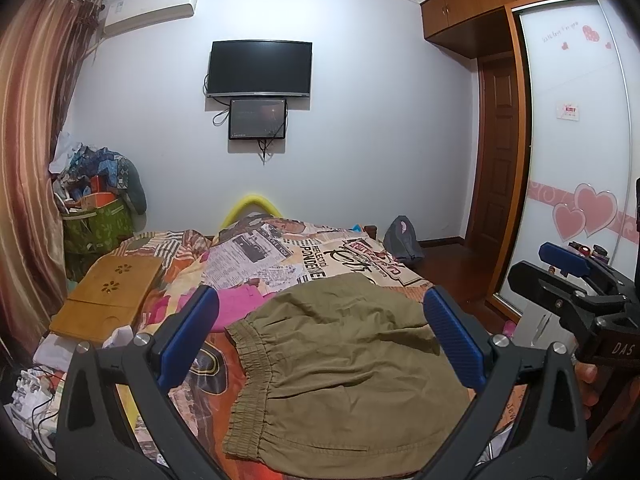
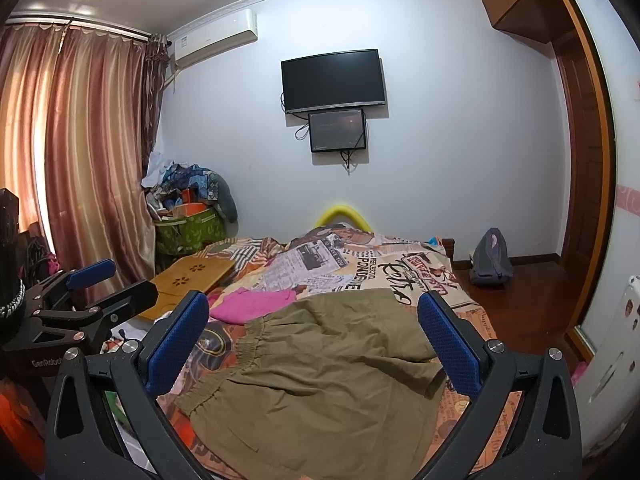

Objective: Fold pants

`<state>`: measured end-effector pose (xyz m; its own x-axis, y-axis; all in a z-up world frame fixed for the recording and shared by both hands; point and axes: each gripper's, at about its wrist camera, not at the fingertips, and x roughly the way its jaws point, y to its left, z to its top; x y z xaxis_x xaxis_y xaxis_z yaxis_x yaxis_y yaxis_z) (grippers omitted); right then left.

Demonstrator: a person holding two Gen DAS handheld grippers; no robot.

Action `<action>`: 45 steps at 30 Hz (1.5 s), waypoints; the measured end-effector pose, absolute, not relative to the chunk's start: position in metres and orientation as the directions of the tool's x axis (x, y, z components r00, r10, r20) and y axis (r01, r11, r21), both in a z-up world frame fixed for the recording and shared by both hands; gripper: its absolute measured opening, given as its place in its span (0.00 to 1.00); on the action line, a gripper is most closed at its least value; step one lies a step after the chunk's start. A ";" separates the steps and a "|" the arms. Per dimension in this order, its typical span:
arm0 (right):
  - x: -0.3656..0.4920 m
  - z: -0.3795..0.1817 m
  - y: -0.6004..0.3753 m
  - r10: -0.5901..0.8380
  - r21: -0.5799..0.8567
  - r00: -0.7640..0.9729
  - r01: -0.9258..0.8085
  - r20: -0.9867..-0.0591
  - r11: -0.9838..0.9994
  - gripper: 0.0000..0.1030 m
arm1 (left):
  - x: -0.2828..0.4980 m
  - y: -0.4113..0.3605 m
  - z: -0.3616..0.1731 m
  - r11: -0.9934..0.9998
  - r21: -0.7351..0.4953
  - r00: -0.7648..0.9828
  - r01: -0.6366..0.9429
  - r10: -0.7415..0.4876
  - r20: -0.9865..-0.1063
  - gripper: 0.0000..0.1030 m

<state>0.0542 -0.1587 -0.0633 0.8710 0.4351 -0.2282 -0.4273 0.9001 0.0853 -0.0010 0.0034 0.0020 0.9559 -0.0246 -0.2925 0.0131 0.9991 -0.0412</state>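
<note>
Two grippers hover over a bed (image 1: 352, 256), both with blue fingers (image 1: 188, 336) spread wide and holding nothing. Olive pants (image 1: 344, 364) lie crumpled on the patterned bedspread, elastic waistband (image 1: 248, 372) toward the left, near the bed's front edge. The left gripper (image 1: 320, 340) and right gripper (image 2: 316, 340) seem poised above the cloth to choose corners. A pink garment (image 2: 256, 304) lies just beyond the waistband, and a wooden tray (image 1: 108, 296) sits farther left. Open bedspread beyond the pants leaves room for folding.

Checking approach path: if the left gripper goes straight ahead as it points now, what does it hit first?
Likely the olive pants lying on the bed; the open left gripper frames them, nothing between. Depth is unclear.
</note>
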 end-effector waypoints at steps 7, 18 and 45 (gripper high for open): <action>0.054 -0.063 -0.159 0.435 0.086 0.871 -0.427 -0.229 0.900 1.00 | 0.000 0.004 0.000 0.999 -0.042 0.955 0.016 -0.028 -0.294 1.00; 0.054 -0.063 -0.159 0.435 0.089 0.871 -0.426 -0.228 0.900 1.00 | 0.001 0.003 -0.001 0.999 -0.037 0.957 0.017 -0.027 -0.290 1.00; 0.142 -0.085 -0.163 0.419 0.054 0.828 -0.432 -0.372 0.900 1.00 | 0.090 0.038 -0.033 0.998 -0.025 0.926 -0.060 0.046 -0.375 1.00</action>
